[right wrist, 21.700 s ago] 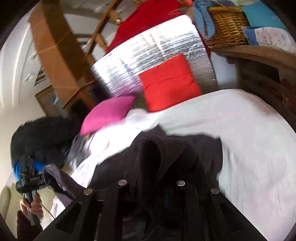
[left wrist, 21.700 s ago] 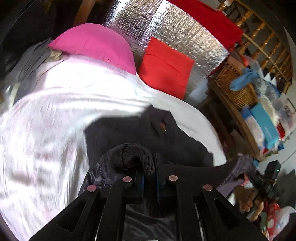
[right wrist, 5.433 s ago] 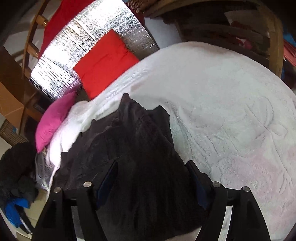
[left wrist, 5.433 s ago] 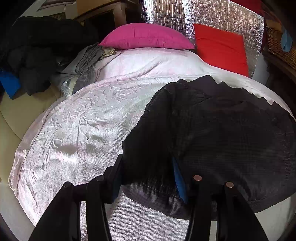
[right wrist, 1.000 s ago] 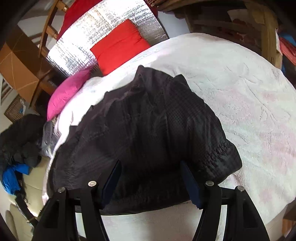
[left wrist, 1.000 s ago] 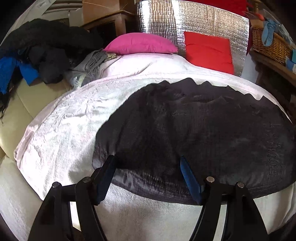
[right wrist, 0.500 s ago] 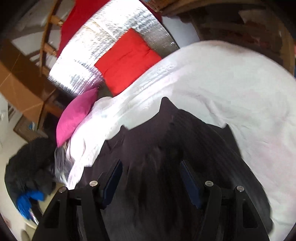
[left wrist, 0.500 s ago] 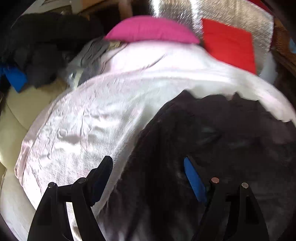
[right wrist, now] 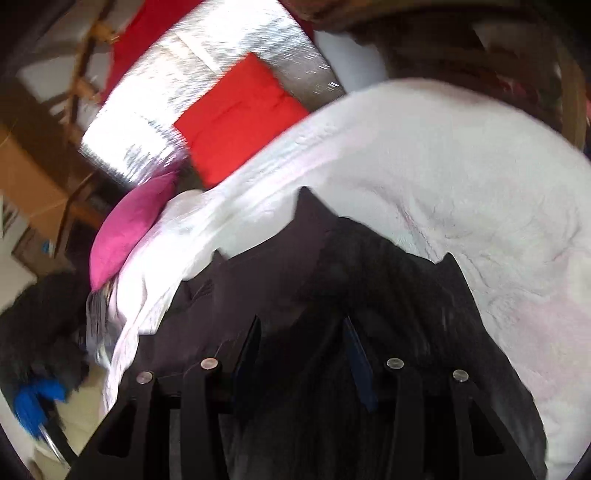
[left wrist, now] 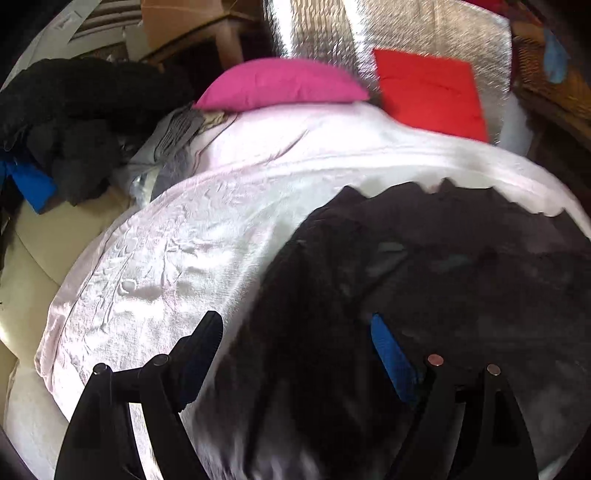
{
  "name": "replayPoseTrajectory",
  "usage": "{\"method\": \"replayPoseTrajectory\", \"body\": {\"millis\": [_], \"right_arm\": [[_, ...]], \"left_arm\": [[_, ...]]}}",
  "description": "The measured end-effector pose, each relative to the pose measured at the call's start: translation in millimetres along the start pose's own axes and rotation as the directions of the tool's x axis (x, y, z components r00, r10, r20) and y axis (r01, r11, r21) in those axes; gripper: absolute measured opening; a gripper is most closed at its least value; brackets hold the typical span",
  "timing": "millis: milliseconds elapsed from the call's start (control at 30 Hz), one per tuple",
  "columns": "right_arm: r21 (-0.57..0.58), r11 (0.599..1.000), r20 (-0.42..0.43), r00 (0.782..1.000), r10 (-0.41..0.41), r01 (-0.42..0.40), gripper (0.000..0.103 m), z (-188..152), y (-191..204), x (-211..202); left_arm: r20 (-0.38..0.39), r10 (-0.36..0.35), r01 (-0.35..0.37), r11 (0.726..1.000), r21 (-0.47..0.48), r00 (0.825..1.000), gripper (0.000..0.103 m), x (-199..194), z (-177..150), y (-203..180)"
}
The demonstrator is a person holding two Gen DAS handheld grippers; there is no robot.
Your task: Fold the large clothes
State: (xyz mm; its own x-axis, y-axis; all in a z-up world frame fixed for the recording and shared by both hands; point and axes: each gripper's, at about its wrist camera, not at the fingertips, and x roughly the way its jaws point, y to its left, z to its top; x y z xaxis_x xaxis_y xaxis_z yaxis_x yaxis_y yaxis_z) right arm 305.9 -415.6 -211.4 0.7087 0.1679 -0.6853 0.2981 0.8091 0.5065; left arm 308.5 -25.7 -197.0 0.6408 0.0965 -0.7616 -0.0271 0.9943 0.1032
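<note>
A large black quilted jacket (left wrist: 461, 277) lies spread on a white bedspread (left wrist: 166, 258). In the left wrist view my left gripper (left wrist: 295, 332) hovers over the jacket's left edge. Its jaws are wide apart and still opening, with dark fabric under and between them and neither pad pressing. In the right wrist view the jacket (right wrist: 369, 280) fills the lower middle. My right gripper (right wrist: 303, 339) is over it, jaws closing with black fabric between them and a gap still showing. Both views are blurred.
A pink pillow (left wrist: 280, 85) and a red cushion (left wrist: 428, 92) lean on a silver foil panel (left wrist: 314, 33) at the bed's head. Dark clothes (left wrist: 74, 122) and grey garments (left wrist: 173, 136) are piled at the left. A wicker basket (left wrist: 546, 66) stands at the right.
Both grippers have moved forward over the jacket, whose near hem has dropped out of view. The right jaws have narrowed; the left jaws have widened a little.
</note>
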Motion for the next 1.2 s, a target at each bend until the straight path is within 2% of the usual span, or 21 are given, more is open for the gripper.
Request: {"method": "replayPoseTrajectory", "body": {"millis": [100,200,267,367,467,600,700,733,800,833,900,1033,1200], "right_arm": [[-0.055,0.998,-0.007,1.000,0.020,-0.020,0.050,-21.6,10.4,-21.4],[-0.099,0.995,-0.060,0.998,0.014,-0.020,0.050,-46.2,17.6,-25.5],[-0.130,0.991,-0.136,0.990,-0.036,0.018,0.051,-62.4,18.3,-12.1],[-0.197,0.979,-0.126,0.989,-0.081,0.056,0.051,-67.4,29.6,-11.9],[-0.159,0.987,-0.086,0.996,-0.002,-0.012,0.051,-63.1,34.3,-22.1],[-0.193,0.979,-0.014,0.998,0.059,-0.061,0.051,-57.8,53.2,-25.5],[-0.209,0.974,-0.057,0.995,0.078,-0.088,0.051,-60.5,66.6,-10.2],[-0.203,0.975,-0.098,0.992,0.075,-0.093,0.051,-63.8,67.9,-0.1],[-0.202,0.977,-0.185,0.982,0.023,-0.061,0.051,-72.8,66.4,21.8],[-0.209,0.977,-0.196,0.981,0.004,-0.046,0.051,-73.2,65.5,26.3],[-0.220,0.975,-0.188,0.982,-0.001,-0.041,0.051,-74.3,68.0,23.1],[-0.204,0.974,-0.165,0.984,0.068,-0.102,0.051,-72.2,70.4,10.3],[-0.281,0.945,-0.119,0.983,0.141,-0.169,0.051,-78.3,85.1,-9.5]], "left_arm": [[0.029,-0.017,0.017,1.000,0.022,0.999,0.084,-15.5,-6.6,-4.9],[0.057,-0.039,0.037,0.998,0.049,0.998,0.084,-25.9,-11.2,-10.6],[0.074,-0.052,0.047,0.996,0.070,0.996,0.084,-31.9,-14.7,-16.4],[0.088,-0.062,0.054,0.994,0.091,0.994,0.084,-37.6,-17.4,-22.8],[0.098,-0.067,0.057,0.994,0.098,0.993,0.084,-39.3,-16.7,-25.5],[0.102,-0.070,0.060,0.994,0.093,0.992,0.084,-38.5,-14.9,-25.9],[0.100,-0.071,0.061,0.993,0.097,0.992,0.084,-35.8,-13.9,-27.0],[0.099,-0.073,0.063,0.993,0.099,0.992,0.084,-35.3,-13.9,-27.8],[0.098,-0.074,0.064,0.993,0.102,0.992,0.084,-34.8,-14.3,-29.3],[0.097,-0.073,0.063,0.993,0.103,0.993,0.084,-35.3,-15.0,-30.4],[0.098,-0.073,0.063,0.993,0.102,0.992,0.084,-35.2,-15.0,-30.1],[0.096,-0.069,0.060,0.993,0.097,0.993,0.084,-33.9,-15.2,-28.4],[0.092,-0.066,0.057,0.993,0.101,0.994,0.084,-32.4,-15.6,-30.2]]}}
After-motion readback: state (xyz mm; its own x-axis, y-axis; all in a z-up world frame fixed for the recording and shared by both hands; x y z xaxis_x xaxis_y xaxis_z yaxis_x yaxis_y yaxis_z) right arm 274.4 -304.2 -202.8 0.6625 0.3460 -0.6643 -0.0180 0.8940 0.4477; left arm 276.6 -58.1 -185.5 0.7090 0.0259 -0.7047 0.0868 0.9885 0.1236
